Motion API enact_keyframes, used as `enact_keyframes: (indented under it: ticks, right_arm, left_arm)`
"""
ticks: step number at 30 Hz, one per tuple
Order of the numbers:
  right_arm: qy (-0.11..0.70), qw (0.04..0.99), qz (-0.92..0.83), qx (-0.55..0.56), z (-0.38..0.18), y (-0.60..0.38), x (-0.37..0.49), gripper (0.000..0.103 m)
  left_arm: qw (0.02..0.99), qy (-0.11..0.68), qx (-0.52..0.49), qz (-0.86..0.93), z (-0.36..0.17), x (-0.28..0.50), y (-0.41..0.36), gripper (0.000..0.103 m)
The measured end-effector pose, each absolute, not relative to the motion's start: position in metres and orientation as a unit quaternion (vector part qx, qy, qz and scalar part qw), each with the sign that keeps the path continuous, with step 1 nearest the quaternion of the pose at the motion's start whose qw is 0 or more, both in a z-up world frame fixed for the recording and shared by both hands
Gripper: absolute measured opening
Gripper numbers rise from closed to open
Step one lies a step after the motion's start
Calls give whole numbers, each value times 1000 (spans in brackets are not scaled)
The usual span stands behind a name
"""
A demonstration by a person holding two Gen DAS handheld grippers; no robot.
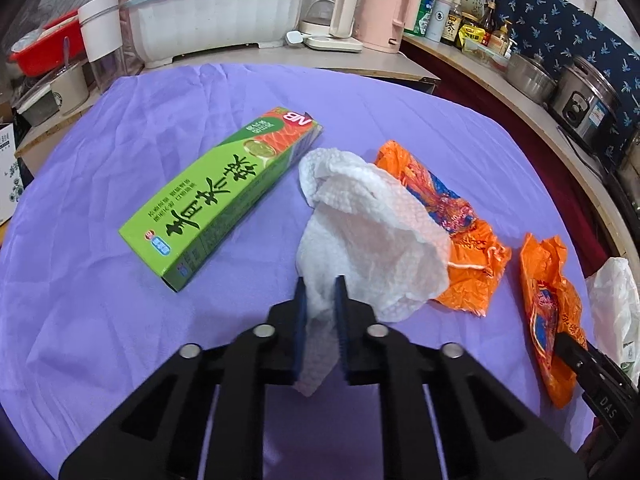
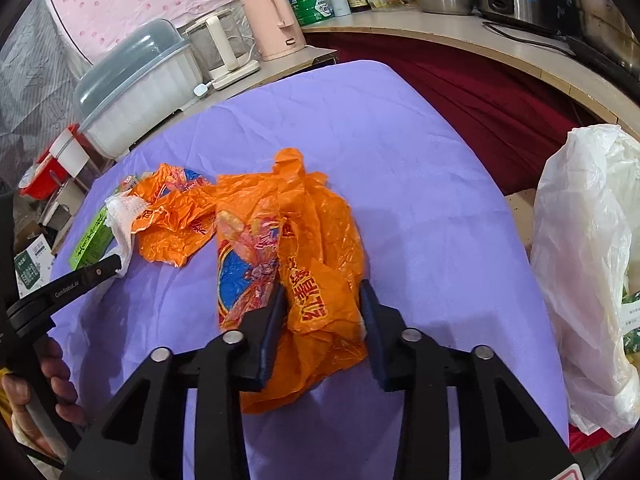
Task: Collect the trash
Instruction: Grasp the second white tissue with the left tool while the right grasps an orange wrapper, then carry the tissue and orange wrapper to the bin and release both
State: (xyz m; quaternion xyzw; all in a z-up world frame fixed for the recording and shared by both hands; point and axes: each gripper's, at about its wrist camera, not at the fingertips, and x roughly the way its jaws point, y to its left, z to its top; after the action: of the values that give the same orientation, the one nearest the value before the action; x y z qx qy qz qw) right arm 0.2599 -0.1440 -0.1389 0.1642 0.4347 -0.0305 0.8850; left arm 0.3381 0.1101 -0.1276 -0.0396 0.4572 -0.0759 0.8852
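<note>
Purple cloth (image 1: 400,128) covers the counter you are working over, in a cluttered kitchen with appliances ranged along the back. Your left gripper (image 1: 320,312) has its jaws nearly shut on the near tail of the white paper towel (image 1: 372,236); the sheet is pinched between the blue pads and the rest lies bunched on the cloth ahead. Your right gripper (image 2: 324,312) has its jaws partly closed around the near orange wrapper (image 2: 316,256), both pads pressing into the crumpled plastic.

By my reading, this is the grasp step for two pieces at once, and nothing has gone into the bag yet. The next move calls for lifting both clear and carrying them to the white plastic bag (image 2: 584,256) at the right edge of the counter.

Watch the towel: its far fold lies over the second orange wrapper (image 1: 452,216), so a lift may drag that wrapper along or shift it. The towel also lies just beside the green box (image 1: 224,192), which is apart from both jaws and remains to be collected. The near wrapper is loose and slippery-looking, so it may slide from a shallow pinch. I cannot tell how wide the bag's mouth stands.
</note>
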Motion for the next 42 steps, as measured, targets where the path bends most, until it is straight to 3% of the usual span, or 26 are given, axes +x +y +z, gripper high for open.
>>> enact_keyframes:
  ticks: [4,8,29,42]
  right_arm:
    - [437,883,-23,172,-137,-144,257,21]
    - [426,888,-21,172,-124,-140,247,18]
    - [302,939,-10,167,8,-156,158,18]
    - [270,943,-58,188,32,-209,96,18]
  left_arm:
    - [887,453,-38,-80,-123,331,108,6]
    - [890,446,-38,-81,-109,318,106,6]
    - [932,337,-22,-129,28,212,76,5]
    - [928,314,-1,-203,64,162,2,5]
